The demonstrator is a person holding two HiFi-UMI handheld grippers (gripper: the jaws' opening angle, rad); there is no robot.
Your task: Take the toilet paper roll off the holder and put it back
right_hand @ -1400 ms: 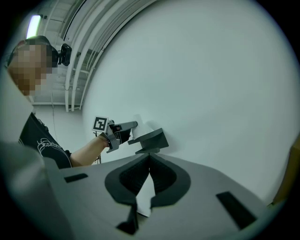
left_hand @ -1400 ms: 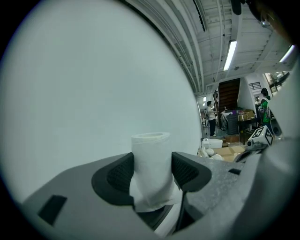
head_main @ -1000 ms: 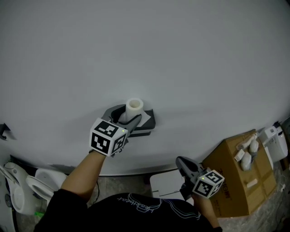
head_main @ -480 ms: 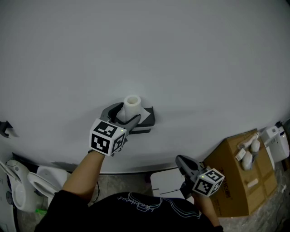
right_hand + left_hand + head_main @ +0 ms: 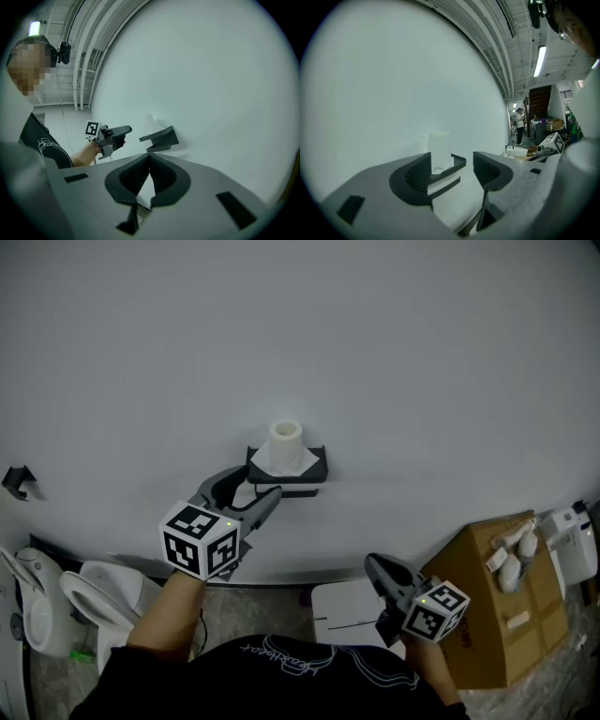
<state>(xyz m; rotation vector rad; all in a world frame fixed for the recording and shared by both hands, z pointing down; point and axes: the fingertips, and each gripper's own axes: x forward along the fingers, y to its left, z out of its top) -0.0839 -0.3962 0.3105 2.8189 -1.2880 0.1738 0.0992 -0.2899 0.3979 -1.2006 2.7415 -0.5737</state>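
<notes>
A white toilet paper roll [image 5: 286, 442] stands upright on the dark wall holder [image 5: 314, 470]. My left gripper [image 5: 258, 482] hangs just below and left of the holder, apart from the roll. Its jaws stand wide and are closing slightly, with nothing between them. In the left gripper view the roll [image 5: 439, 150] and the holder [image 5: 457, 161] show beyond the gap between the jaws. My right gripper [image 5: 372, 563] is low at the right, shut and holding nothing. The right gripper view shows the holder [image 5: 161, 137], the faint roll [image 5: 150, 123] and the left gripper [image 5: 124, 130] ahead.
A plain white wall [image 5: 300, 334] fills most of the head view. A cardboard box [image 5: 497, 615] with small white items sits on the floor at the right. A toilet [image 5: 94, 592] stands at lower left. A white flat item [image 5: 347, 615] lies on the floor.
My left gripper let go of the roll and drew back down and to the left. The roll stays upright on the holder. The right gripper has barely moved.
</notes>
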